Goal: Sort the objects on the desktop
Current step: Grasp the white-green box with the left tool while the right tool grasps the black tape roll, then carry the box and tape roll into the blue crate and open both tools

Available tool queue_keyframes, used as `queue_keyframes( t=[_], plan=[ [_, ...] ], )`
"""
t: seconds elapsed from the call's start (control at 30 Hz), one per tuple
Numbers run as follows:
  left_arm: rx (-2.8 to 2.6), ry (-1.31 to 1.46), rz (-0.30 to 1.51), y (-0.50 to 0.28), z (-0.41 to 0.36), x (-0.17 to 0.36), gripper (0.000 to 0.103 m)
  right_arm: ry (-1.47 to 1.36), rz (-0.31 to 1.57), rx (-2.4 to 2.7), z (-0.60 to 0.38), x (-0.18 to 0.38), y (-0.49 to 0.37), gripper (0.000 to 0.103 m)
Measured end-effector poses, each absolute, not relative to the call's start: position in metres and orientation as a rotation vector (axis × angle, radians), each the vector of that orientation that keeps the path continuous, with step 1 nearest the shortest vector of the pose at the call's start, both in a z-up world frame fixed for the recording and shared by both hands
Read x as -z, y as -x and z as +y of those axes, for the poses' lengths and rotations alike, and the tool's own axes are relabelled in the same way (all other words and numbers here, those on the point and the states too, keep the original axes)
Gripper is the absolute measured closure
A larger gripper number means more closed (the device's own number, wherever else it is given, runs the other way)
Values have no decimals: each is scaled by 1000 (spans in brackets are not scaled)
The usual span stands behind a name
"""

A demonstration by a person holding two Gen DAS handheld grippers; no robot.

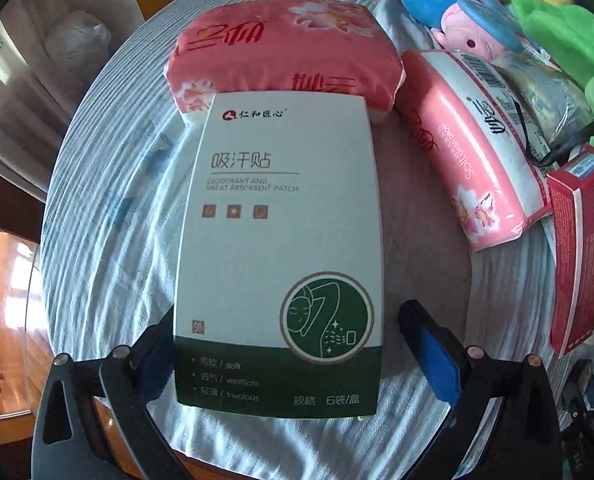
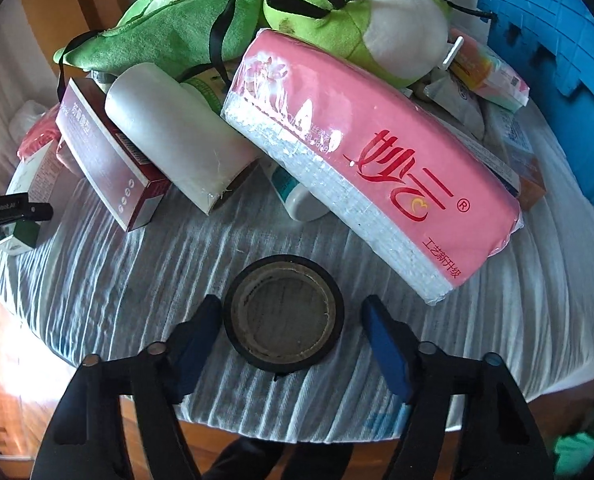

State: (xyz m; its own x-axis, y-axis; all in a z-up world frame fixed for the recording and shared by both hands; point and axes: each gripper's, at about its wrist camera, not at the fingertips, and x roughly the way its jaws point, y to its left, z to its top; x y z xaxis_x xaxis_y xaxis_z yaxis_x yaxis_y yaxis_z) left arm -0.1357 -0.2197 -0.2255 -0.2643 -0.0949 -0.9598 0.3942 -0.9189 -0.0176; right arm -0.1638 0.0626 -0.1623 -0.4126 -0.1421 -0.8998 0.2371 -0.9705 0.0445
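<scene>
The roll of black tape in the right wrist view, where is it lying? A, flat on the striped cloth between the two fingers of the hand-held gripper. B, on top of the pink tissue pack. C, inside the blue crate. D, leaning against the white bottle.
A: the black tape roll lies flat on the striped cloth, between the fingers of the right hand-held gripper.

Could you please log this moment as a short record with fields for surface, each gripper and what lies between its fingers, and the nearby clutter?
surface: table under a pale striped cloth
left gripper: open, straddling the near end of the white-and-green patch box; right pad clear of it
right gripper: open around the black tape roll, lying flat; right pad apart from it
behind box: pink tissue pack
behind tape: long pink tissue pack, white roll, red box, green plush
</scene>
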Motion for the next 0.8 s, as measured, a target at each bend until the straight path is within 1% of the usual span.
queue_keyframes(
  t=[0.03,0.1,0.2,0.3,0.37,0.43,0.5,0.6,0.8],
  plan=[
    [2273,-1668,344,132,-216,222,24,-1556,118,2454,62,161,164,46],
    [2295,-1648,295,124,-208,216,27,-1552,104,2452,60,157,163,47],
    [2350,-1587,268,106,-198,202,27,-1507,76,2464,61,139,159,47],
    [2426,-1462,172,85,-184,175,27,-1440,14,2460,60,113,151,47],
    [2467,-1419,162,79,-179,160,27,-1390,34,2483,66,101,155,47],
    [2521,-1374,165,74,-177,143,27,-1342,31,2514,79,92,138,47],
    [2579,-1315,150,75,-173,117,27,-1302,24,2546,84,80,134,47],
    [2677,-1233,124,81,-157,84,27,-1218,50,2612,113,45,133,47],
    [2844,-1129,92,101,-102,28,27,-1041,71,2754,146,-18,139,47]
  ],
)
